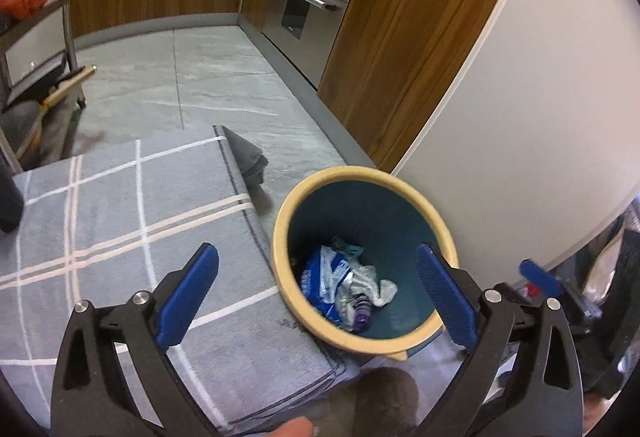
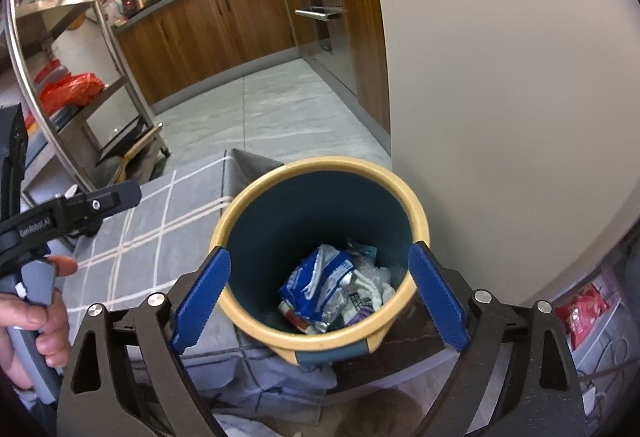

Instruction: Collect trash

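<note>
Both the left claw (image 1: pixel 316 297) and right claw (image 2: pixel 320 301) are held wide and empty above the trash bin (image 2: pixel 256 329), where crumpled wrappers (image 2: pixel 328 293) lie; the bin could be tipped if its rim is clipped.

You can read "GenRobot.AI" in white on the black left gripper (image 2: pixel 116 199); wrapper print is illegible.

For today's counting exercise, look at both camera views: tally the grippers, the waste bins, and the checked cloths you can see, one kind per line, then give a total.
Black two-finger grippers with blue pads: 2, the left gripper and the right gripper, both open
Round dark-blue plastic waste bin with a yellow rim, crumpled wrappers inside: 1
Grey cloth with white checks: 1
Total: 4
</note>
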A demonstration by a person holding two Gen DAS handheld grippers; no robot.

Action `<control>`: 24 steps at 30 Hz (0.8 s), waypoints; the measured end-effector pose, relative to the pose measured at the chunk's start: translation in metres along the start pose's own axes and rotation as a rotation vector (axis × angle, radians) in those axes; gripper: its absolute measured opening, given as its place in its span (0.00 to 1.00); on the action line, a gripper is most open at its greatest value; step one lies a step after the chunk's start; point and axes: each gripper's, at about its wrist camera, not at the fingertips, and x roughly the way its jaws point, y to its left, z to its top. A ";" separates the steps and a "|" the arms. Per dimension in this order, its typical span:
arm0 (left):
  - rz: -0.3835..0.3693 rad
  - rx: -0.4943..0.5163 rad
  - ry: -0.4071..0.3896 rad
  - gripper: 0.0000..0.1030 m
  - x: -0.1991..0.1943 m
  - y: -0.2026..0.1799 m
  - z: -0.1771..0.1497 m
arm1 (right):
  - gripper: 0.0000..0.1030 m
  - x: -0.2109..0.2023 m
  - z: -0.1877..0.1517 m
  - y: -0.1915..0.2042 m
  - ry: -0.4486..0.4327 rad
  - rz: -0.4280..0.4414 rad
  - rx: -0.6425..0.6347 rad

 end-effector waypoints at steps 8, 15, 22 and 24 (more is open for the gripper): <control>0.099 0.068 -0.016 0.94 -0.014 -0.014 -0.028 | 0.90 -0.021 -0.019 0.000 -0.018 -0.013 -0.040; 0.128 0.127 -0.024 0.94 -0.028 -0.033 -0.055 | 0.90 -0.039 -0.027 -0.001 -0.061 -0.023 -0.064; 0.139 0.162 -0.035 0.94 -0.039 -0.042 -0.069 | 0.90 -0.047 -0.029 -0.004 -0.075 -0.018 -0.067; 0.141 0.160 -0.036 0.94 -0.040 -0.041 -0.071 | 0.90 -0.047 -0.029 -0.005 -0.076 -0.014 -0.060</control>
